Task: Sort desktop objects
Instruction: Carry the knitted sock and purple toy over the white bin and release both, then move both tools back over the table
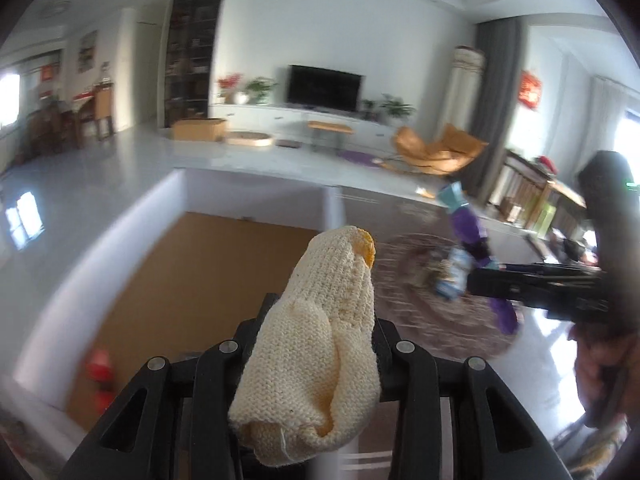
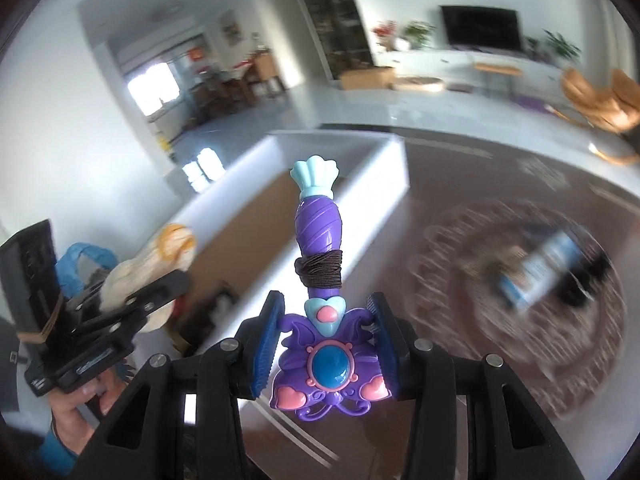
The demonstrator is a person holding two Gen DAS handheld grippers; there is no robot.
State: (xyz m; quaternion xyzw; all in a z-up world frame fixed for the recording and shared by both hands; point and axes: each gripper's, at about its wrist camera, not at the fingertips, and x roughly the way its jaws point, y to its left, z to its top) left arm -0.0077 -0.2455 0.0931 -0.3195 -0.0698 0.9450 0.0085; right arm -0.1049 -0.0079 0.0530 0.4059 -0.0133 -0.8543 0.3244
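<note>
Our left gripper (image 1: 320, 344) clamps a cream knitted toy (image 1: 320, 344), and our right gripper (image 2: 322, 344) pinches a purple toy wand (image 2: 320, 280), both lifted over the dark table (image 2: 500, 168). Each long axis points away toward the white box (image 2: 384, 184). Neither is dropped yet, and blurred items (image 2: 540, 268) remain on the round mat (image 2: 460, 340).

A dark television (image 1: 324, 87) is mounted on the white wall (image 1: 340, 20) above a long white cabinet (image 1: 288, 118). Daylight is reflected by the glossy floor (image 1: 100, 176); an orange chair (image 1: 438, 148) is seen beside grey curtains (image 1: 494, 80).
</note>
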